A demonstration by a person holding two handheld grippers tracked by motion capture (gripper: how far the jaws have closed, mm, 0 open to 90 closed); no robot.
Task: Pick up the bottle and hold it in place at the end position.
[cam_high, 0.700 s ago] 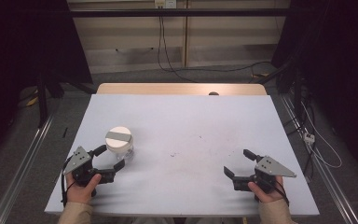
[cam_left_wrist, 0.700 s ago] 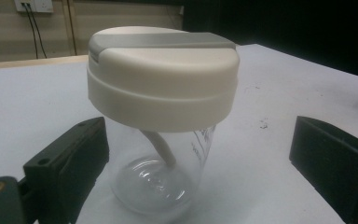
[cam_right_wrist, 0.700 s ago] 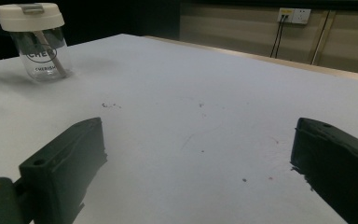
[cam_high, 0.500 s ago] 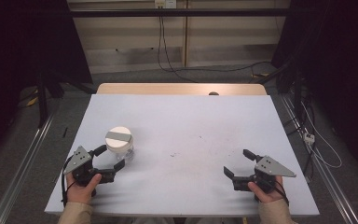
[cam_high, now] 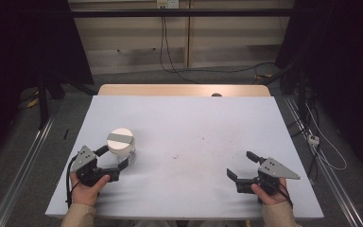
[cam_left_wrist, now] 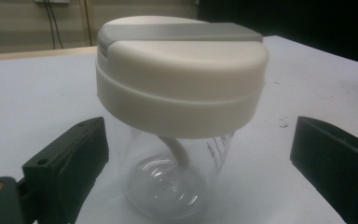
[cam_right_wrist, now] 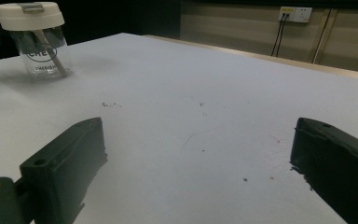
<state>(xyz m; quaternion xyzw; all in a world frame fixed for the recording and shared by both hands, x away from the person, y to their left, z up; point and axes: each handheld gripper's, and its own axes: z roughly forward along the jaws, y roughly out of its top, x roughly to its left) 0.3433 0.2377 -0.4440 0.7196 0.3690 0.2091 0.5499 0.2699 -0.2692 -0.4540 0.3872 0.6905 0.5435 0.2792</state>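
Left gripper (cam_high: 115,160), seen from the high view, sits at the table's (cam_high: 194,123) seven o'clock with its jaws spread wide around the clear glass jar with a cream lid (cam_high: 121,145), not pressing it; the right gripper (cam_high: 242,165) rests open and empty at five o'clock.

Left gripper view: the jar (cam_left_wrist: 182,116) stands upright between the black jaws, gaps either side.

Right gripper view: the jar (cam_right_wrist: 36,39) stands far off at ten o'clock.

The clear glass jar (cam_left_wrist: 177,177) carries a cream round lid (cam_left_wrist: 182,88) crossed by 1 grey band, with dark lettering on its wall. The pale blue-white table sheet (cam_high: 194,137) shows small dark specks. Both black two-jaw grippers (cam_high: 111,163) (cam_high: 246,165) bear grey plates.
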